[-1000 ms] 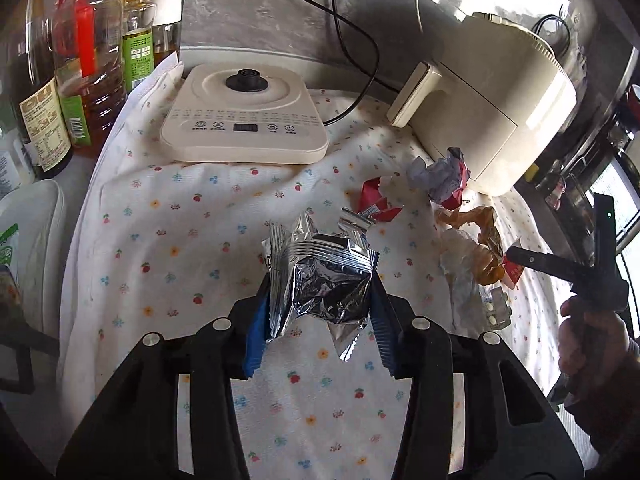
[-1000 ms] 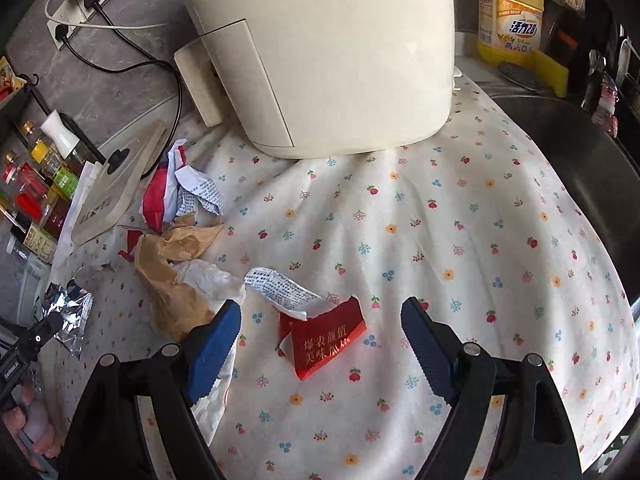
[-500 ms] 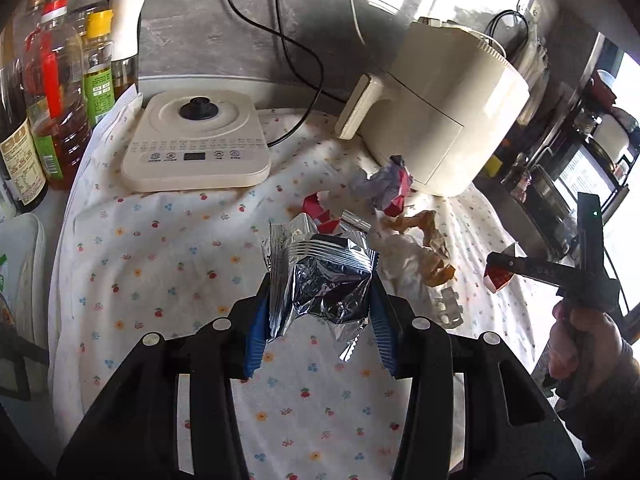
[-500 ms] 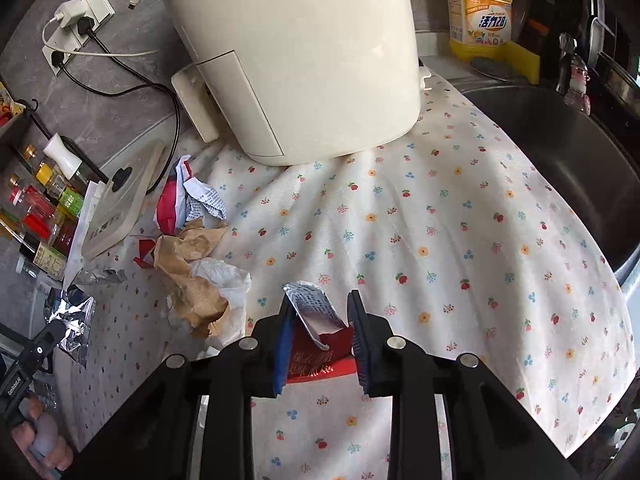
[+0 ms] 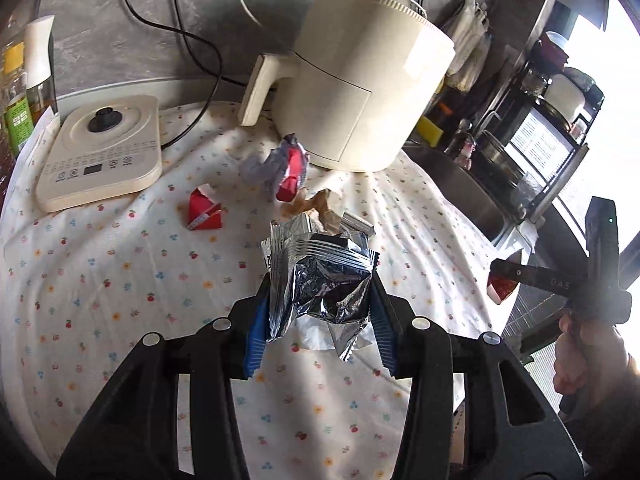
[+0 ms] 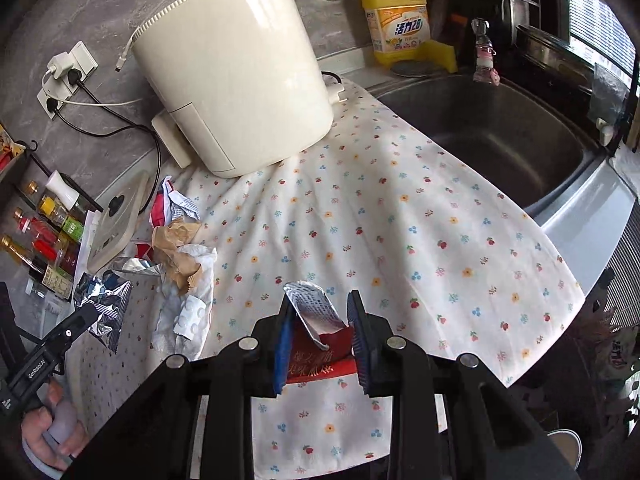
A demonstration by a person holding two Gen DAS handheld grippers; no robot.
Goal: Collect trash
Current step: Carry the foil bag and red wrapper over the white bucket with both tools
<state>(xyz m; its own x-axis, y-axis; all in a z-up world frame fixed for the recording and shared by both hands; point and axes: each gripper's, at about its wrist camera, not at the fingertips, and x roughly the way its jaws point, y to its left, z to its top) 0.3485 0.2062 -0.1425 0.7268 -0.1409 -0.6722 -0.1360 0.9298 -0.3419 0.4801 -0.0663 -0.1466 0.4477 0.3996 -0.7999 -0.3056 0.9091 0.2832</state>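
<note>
Silver foil wrapper point(image 5: 320, 292) pinched between blue pads of left gripper point(image 5: 320, 332), lifted off floral cloth point(image 5: 100, 280). Red packet point(image 6: 320, 356) clamped in narrowed right gripper point(image 6: 320, 344). Beyond: brown paper point(image 6: 176, 248), white tissue point(image 6: 188, 320), crumpled red-and-white wrapper point(image 5: 286, 164), then cream air fryer point(image 6: 236, 76).

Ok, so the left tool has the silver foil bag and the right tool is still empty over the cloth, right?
Not quite. The left tool does hold the silver foil bag, but the right tool is not empty: the right wrist view shows it shut on a red packet above the cloth.
</note>
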